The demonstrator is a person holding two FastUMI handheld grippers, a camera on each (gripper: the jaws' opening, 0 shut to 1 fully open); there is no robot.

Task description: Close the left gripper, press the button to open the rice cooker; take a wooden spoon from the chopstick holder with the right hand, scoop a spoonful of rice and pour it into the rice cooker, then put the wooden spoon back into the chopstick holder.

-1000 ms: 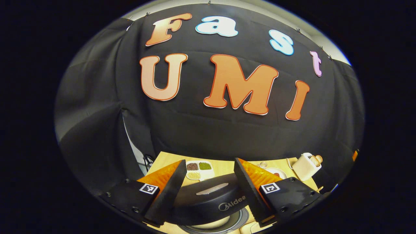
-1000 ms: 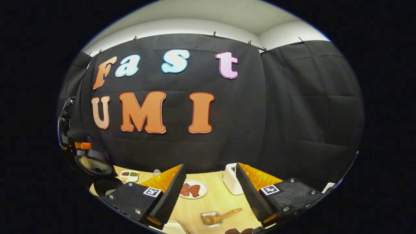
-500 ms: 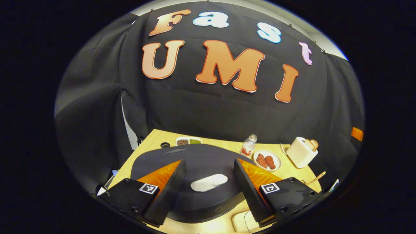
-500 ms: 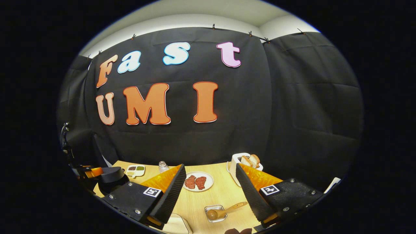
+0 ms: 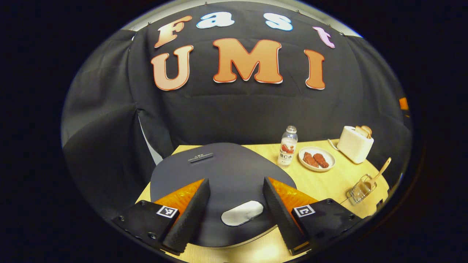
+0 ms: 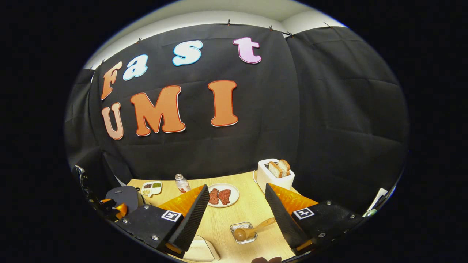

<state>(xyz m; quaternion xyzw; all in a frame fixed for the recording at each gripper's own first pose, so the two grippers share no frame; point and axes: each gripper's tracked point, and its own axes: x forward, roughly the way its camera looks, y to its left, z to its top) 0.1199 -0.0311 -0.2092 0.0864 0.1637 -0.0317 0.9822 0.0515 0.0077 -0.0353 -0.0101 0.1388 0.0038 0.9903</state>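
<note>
Your left tool [image 5: 236, 206] hangs over the rice cooker [image 5: 219, 175] with its jaws set wide and nothing between them. The lid is down, and the pale button [image 5: 242, 213] lies directly below the gap between the fingers. The task calls for a closed tool before pressing; judged from this stance, open fingers may straddle the button and land on the lid to either side, so the latch may not release. Bring the jaws together first, then descend squarely on the button.

Your right tool [image 6: 236, 215] is also wide and empty. The wooden spoon [image 6: 252, 229] rests just ahead of and below it, bowl down in the chopstick holder [image 6: 243, 232], handle leaning toward the tool's right finger. A slanted handle can slip out of a shallow pinch, and the light holder may tip or slide if you drag the spoon sideways. Lift along the handle's own line.

Ahead of the right tool stand the plate [image 6: 220, 195] and the toaster [image 6: 274, 175]; the bottle [image 6: 181, 183] is ahead to its left. The bare worktop [image 6: 252, 204] between plate and holder gives room for the approach. In the left gripper view the holder sits near the worktop's edge, far to the right of the left tool, so avoid pushing it outward. The lid may need free room above it to swing up; draw the left tool clear after pressing.
</note>
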